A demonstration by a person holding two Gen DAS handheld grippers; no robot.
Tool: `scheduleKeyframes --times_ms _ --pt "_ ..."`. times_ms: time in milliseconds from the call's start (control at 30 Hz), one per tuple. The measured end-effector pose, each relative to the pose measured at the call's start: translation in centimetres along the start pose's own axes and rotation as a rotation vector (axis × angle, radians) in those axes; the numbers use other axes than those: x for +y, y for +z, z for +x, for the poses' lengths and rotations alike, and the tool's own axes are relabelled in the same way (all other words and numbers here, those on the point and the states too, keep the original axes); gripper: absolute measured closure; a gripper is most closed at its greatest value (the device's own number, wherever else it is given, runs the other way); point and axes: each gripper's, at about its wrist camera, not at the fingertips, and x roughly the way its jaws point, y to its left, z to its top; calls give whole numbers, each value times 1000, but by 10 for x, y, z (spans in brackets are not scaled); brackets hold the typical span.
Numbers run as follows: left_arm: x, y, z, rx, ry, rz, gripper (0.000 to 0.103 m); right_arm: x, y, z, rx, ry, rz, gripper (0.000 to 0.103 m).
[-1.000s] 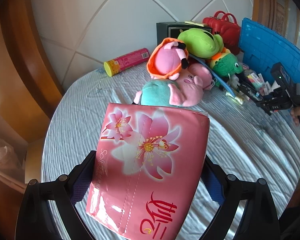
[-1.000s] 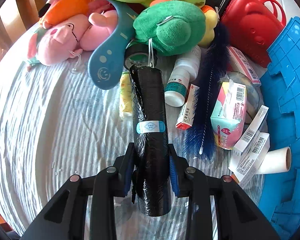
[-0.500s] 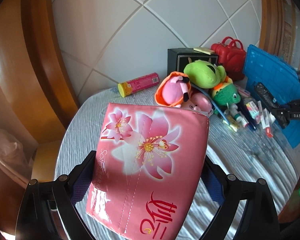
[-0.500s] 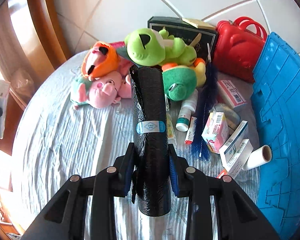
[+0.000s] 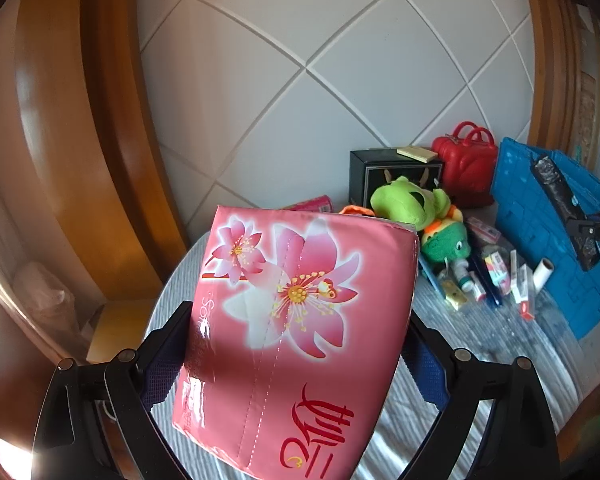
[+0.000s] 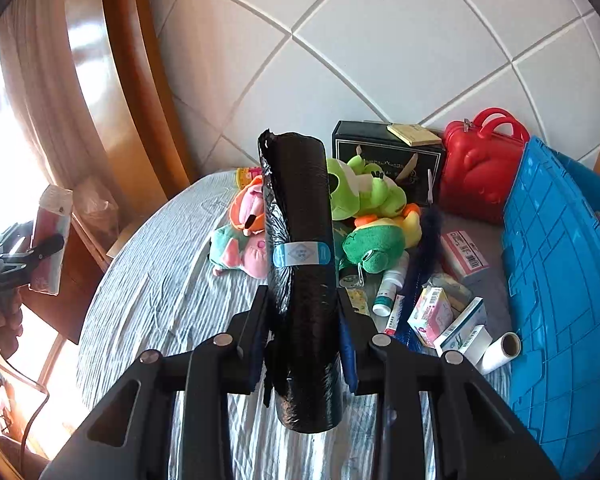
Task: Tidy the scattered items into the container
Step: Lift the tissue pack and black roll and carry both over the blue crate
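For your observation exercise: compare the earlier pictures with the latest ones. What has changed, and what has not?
Both hand-held grippers rose from the table: left still clamps the pink tissue pack, right the black bag roll. Toys, boxes and blue crate stayed put.

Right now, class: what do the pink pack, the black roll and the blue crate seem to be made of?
Pink pack: glossy plastic film, judging by its sheen and seam.
Black roll: thin crinkled plastic, likely bin bags, under a paper band.
Blue crate: rigid moulded plastic, ribbed, matte.
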Motion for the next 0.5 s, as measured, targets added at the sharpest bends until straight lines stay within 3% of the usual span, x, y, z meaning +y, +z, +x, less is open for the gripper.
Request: scheduleKeyframes --times_ms 500 --pt "-75 41 -47 -86 30 30 8 -58 5 -74 -115 52 21 73"
